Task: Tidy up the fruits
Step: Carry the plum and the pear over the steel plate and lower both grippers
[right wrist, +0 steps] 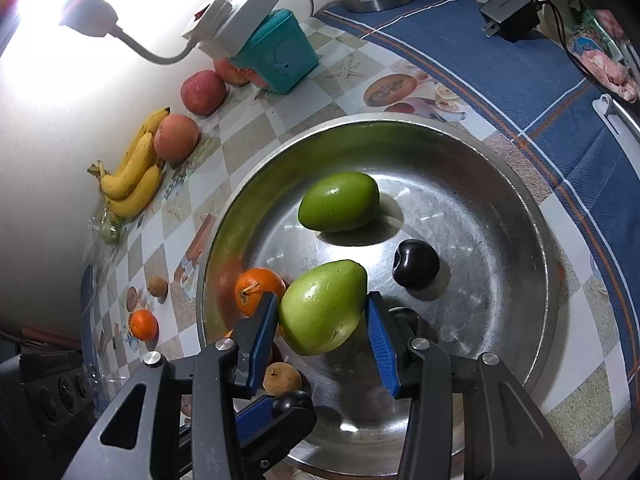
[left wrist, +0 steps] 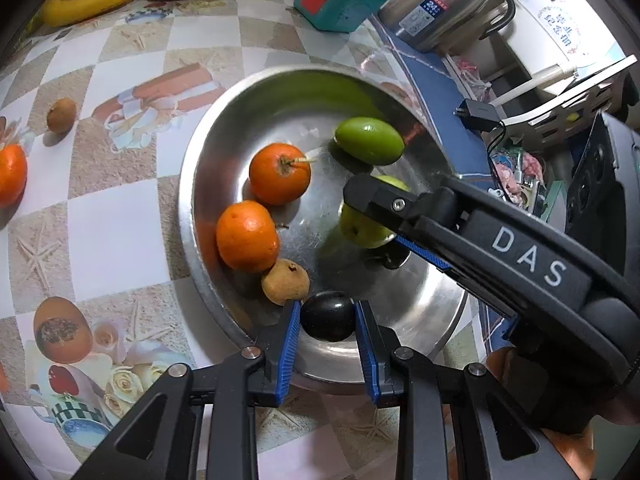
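**A:** What writing can be read?

**B:** White capitals "DAS" run along the black body of the right gripper (left wrist: 374, 216). A steel flask (left wrist: 440, 4) carries a blue label with "24"; the smaller print is too blurred to read. A white container (left wrist: 560, 28) has red script I cannot make out.

**A:** Where is the fruit?

**B:** Most sits in a round, shiny metal bowl (right wrist: 536, 216) on a checkered, glossy tablecloth (left wrist: 120, 220) printed with starfish and roses. Inside are 2 smooth green fruits, 2 dimpled oranges, a rough tan fruit (left wrist: 286, 282) and a glossy dark plum (left wrist: 327, 317).

**A:** And the tongs?

**B:** The left gripper (left wrist: 327, 320) has its ribbed blue pads on either side of the dark plum, apparently touching it. The right gripper's pads flank the pear-shaped green fruit (right wrist: 322, 307); one pad touches, the other shows a sliver of gap.

**A:** Anything outside?

**B:** Bananas (right wrist: 132, 184), reddish apples (right wrist: 202, 92), 1 orange (right wrist: 143, 325) and a small brown fruit (right wrist: 157, 286) lie on the cloth, near a teal box (right wrist: 276, 56).
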The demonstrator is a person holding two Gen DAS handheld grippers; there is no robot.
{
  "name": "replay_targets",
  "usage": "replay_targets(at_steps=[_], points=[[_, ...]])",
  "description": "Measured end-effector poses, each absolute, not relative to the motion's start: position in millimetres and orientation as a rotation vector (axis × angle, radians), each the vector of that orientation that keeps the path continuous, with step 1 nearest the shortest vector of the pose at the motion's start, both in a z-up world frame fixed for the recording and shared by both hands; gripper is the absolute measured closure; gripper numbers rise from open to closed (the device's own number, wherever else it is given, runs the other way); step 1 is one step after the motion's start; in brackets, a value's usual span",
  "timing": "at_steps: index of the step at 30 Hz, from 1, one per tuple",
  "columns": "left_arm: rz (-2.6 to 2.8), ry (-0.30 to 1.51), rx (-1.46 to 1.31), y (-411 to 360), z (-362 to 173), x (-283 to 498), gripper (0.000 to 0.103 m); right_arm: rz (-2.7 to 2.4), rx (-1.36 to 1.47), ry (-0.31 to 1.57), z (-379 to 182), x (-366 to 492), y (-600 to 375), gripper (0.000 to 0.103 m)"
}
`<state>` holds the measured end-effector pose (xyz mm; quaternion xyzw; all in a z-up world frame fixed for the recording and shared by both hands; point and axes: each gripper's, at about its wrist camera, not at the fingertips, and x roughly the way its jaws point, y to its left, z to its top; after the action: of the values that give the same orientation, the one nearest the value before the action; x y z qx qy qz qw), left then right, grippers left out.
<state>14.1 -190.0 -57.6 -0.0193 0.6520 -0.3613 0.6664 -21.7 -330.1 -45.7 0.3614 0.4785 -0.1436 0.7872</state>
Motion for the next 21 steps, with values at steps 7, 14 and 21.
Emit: replay_targets(at_steps=[7,14,21], points=[[-0.822,1.485,-0.053,-191.8,-59.5,14.2,0.071,-0.305,0.765,1.063,-51.7,-18.5,-325.5,0.056],[-0.818,1.488,-0.059,-192.8,-60.0,15.5,0.071,-0.303,0.760,1.078,-57.3,-16.8,-320.6,0.056],[-0.826,1.492,-0.071,-191.2,-58.4,17.1,0.065,-0.307,0.763,1.088,-60.5,-16.7,-320.6,0.055]])
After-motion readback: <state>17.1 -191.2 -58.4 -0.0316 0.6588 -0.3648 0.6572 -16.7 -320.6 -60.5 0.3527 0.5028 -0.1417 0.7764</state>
